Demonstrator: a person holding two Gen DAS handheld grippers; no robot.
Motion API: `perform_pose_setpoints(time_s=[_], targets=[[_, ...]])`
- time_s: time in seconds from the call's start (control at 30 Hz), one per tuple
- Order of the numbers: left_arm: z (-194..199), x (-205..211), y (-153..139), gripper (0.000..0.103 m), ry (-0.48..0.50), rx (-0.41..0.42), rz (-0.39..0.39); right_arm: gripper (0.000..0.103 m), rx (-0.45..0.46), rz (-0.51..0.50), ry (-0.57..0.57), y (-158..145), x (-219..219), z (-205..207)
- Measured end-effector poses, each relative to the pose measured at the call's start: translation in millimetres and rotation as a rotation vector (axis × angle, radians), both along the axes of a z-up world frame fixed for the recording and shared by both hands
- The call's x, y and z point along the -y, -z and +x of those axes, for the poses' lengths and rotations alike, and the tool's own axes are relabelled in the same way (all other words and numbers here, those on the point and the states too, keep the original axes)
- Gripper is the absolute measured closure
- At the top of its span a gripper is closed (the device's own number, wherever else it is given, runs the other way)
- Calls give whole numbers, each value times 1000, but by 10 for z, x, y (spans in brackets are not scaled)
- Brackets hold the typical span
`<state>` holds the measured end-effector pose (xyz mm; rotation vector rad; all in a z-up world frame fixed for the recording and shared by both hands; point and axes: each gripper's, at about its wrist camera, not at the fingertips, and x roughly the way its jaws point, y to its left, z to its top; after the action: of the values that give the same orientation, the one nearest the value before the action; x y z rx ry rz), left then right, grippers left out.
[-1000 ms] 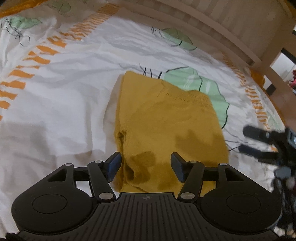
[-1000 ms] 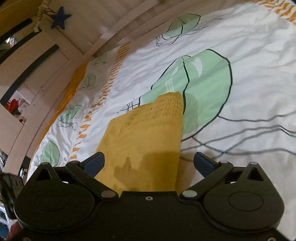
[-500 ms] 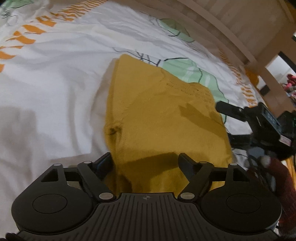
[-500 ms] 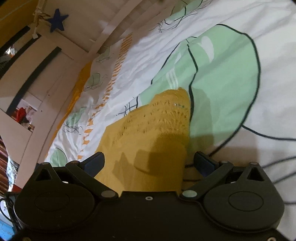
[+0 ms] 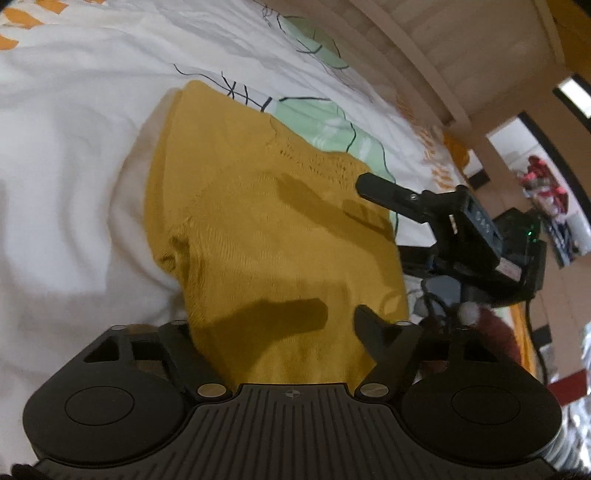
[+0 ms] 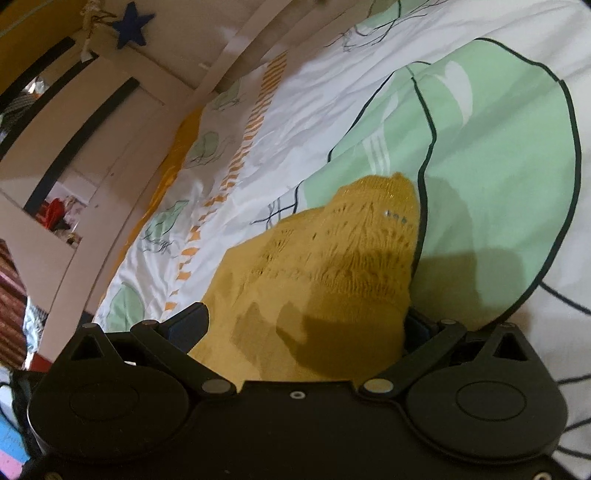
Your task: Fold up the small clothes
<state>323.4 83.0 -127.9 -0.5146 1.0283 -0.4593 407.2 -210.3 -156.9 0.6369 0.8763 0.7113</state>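
Garment: a mustard-yellow knitted small garment is lying folded on the bed, its openwork lace band sitting at the far end.
Bed cover: a white cotton sheet printed with pale green leaves and orange dashes is lying wrinkled under the garment; a large green leaf is showing just to the right of the knit in the right wrist view.
Left gripper: the black left gripper is straddling the near edge of the garment and its jaws are closing, with the yellow fabric lying between them (the left finger is sitting partly under the cloth, so I cannot tell whether the pads are pressing).
Right gripper: the black right gripper is standing wide apart over the garment's near right corner, the knit bunching up between its fingers; I cannot tell whether it is gripping anything.
Bed frame: a pale wooden slatted bed rail is running along the far side.
Decoration: a dark blue star is hanging on the frame at far left.
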Motion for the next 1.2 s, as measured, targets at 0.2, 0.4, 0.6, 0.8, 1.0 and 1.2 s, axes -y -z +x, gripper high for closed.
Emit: perform_pose_setpoints(time_s=[0.2, 0.4, 0.6, 0.8, 1.0, 1.2], targets=[[50, -103, 89, 87, -47, -62, -58, 61, -33, -83, 0, -71, -30, -62], [-99, -56, -123, 89, -27, -76, -136, 64, -32, -111, 38, -428, 65, -391], [-604, 159, -359, 89, 63, -91, -183, 64, -84, -160, 44, -672, 237, -1036], [-1303, 329, -374, 89, 120, -113, -165, 59, -123, -227, 61, -655, 407, -1648], [-1677, 384, -78, 82, 62, -193, 52, 40, -146, -364, 218, -529, 633, -1829], [-1847, 319, -186, 79, -29, -130, 129, 39, -80, -381, 291, -701, 701, -1959]])
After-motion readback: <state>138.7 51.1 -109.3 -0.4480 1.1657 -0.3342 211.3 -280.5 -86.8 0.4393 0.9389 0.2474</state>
